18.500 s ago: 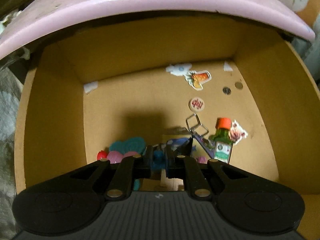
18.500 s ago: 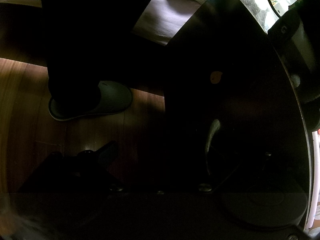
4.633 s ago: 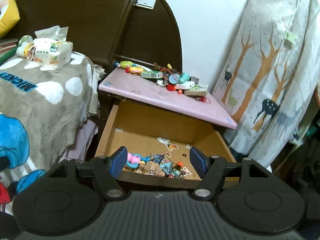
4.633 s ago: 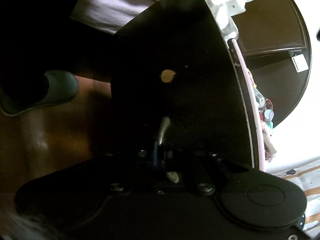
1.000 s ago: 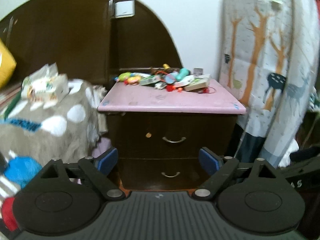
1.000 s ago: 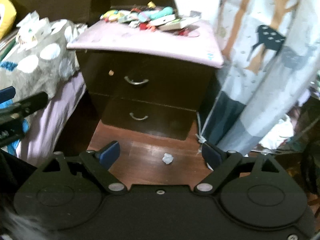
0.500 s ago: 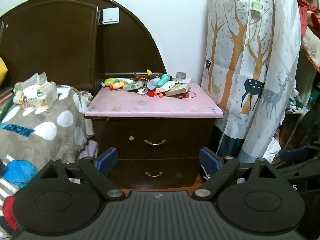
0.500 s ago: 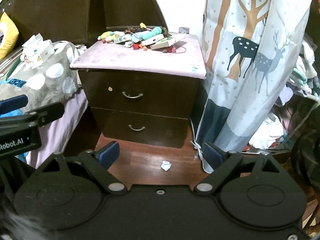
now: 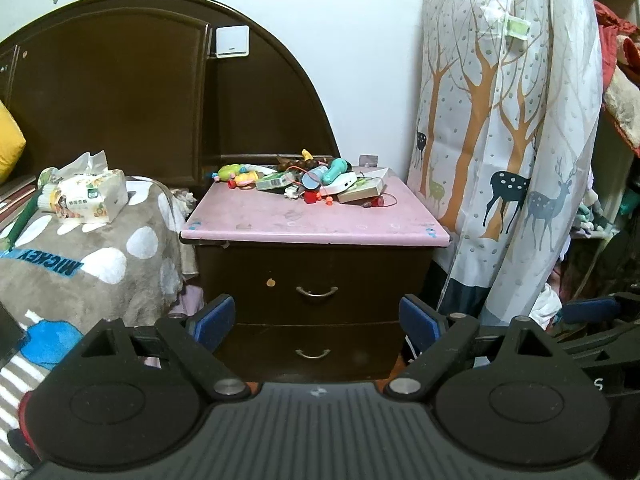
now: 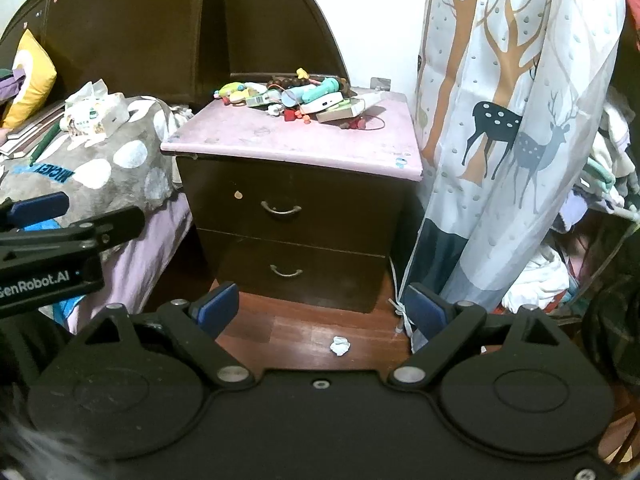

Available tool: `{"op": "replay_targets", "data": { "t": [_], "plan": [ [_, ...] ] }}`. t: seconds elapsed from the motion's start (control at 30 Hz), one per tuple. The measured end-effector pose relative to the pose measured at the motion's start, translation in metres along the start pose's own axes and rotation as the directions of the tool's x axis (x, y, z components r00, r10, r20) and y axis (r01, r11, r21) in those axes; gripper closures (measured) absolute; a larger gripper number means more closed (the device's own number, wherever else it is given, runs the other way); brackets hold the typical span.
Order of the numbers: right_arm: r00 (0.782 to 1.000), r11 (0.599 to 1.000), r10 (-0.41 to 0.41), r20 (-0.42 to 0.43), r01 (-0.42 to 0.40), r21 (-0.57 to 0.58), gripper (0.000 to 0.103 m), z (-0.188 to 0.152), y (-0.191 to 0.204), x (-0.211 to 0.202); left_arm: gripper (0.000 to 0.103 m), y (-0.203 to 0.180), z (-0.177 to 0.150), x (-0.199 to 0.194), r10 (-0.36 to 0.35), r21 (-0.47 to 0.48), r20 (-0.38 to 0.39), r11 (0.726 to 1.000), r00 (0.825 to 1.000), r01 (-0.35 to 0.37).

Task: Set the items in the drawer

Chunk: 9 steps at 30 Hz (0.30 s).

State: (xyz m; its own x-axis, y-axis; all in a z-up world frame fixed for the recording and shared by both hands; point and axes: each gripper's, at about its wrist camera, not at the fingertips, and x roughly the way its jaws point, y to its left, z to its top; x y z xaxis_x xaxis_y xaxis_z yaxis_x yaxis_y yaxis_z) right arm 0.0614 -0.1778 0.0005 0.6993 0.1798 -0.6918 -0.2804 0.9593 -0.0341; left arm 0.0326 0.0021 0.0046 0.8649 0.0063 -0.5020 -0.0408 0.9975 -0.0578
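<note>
The top drawer [image 9: 317, 284] of the dark nightstand [image 9: 312, 304] is seen pushed fully in, its curved metal handle [image 9: 317, 292] at the middle of the front and a small pale sticker [image 9: 271, 282] just left of it. The lower drawer [image 9: 316, 350] beneath it is shut as well. A heap of small items [image 9: 308, 184] is gathered at the far side of the pink top [image 9: 312, 220]: a teal toy, a white device, a flat box, red beads and yellow-green toys lie touching one another.

The left gripper [image 9: 316, 322] is held well back from the nightstand, its blue-padded fingers [image 9: 212, 320] spread wide with nothing between them. The right gripper [image 10: 318, 308] is likewise spread and empty, held above the wooden floor [image 10: 304, 328], where a crumpled white scrap [image 10: 339, 345] lies near the nightstand's foot.

To the left a bed is covered by a grey spotted blanket [image 9: 92, 264], and a tissue pack [image 9: 86, 198] rests on it. A dark arched headboard [image 9: 120, 92] stands at the far side, with a white wall switch [image 9: 232, 41] mounted on it. To the right a white curtain [image 9: 508, 140] printed with trees and deer is hung just beside the nightstand
</note>
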Motion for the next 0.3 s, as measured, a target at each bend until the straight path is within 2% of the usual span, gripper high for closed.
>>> {"op": "replay_targets", "data": {
  "t": [0.3],
  "plan": [
    [1.000, 1.000, 0.002, -0.007, -0.002, 0.000, 0.012, -0.0018, -0.0001, 0.0017, 0.013, -0.0002, -0.0040, -0.0011, -0.015, 0.015, 0.006, 1.000, 1.000, 0.014]
  ]
}}
